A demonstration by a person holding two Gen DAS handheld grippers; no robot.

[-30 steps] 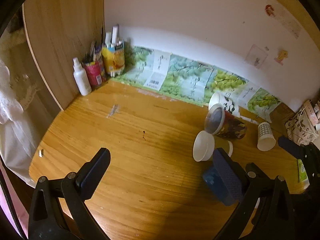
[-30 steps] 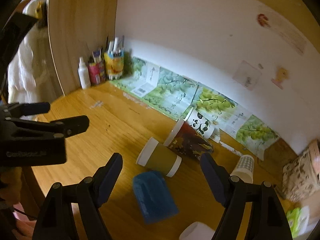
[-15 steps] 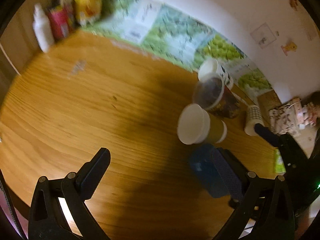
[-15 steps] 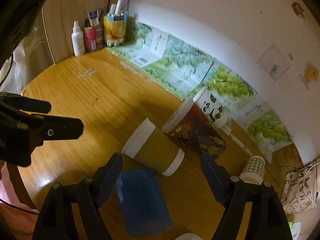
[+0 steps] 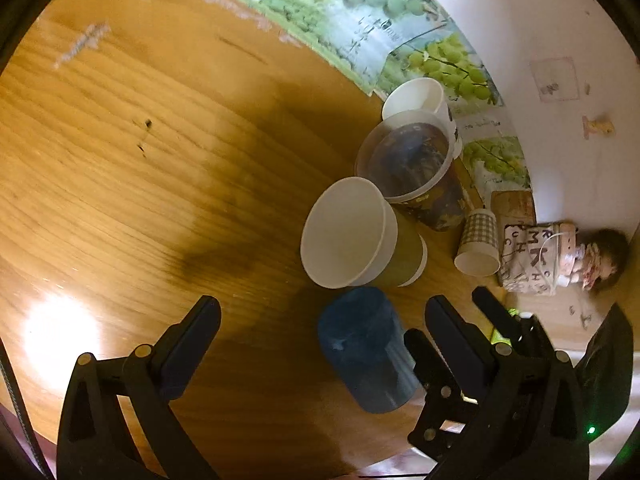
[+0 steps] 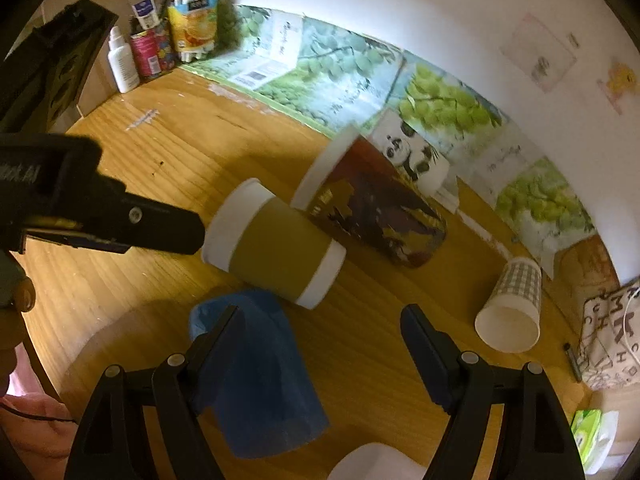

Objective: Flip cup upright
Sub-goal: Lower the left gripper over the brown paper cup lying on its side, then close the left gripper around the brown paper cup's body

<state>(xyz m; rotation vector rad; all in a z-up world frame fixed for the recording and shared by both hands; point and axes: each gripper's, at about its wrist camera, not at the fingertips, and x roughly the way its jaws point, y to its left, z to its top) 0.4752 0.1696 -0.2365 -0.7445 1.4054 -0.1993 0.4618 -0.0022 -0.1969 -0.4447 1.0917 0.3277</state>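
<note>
wooden table (image 6: 168, 168) – blue cup (image 6: 256, 376) on its side, long axis toward 11 o'clock, touching the right gripper's (image 6: 320, 352) left finger; left gripper (image 5: 320, 332) nearby – both open, empty.

Left gripper (image 5: 318, 316) with jaws spread wide, empty, fingers reaching toward twelve o'clock, right gripper (image 6: 320, 320) likewise spread and empty, the left gripper's finger entering its view from nine o'clock
</note>
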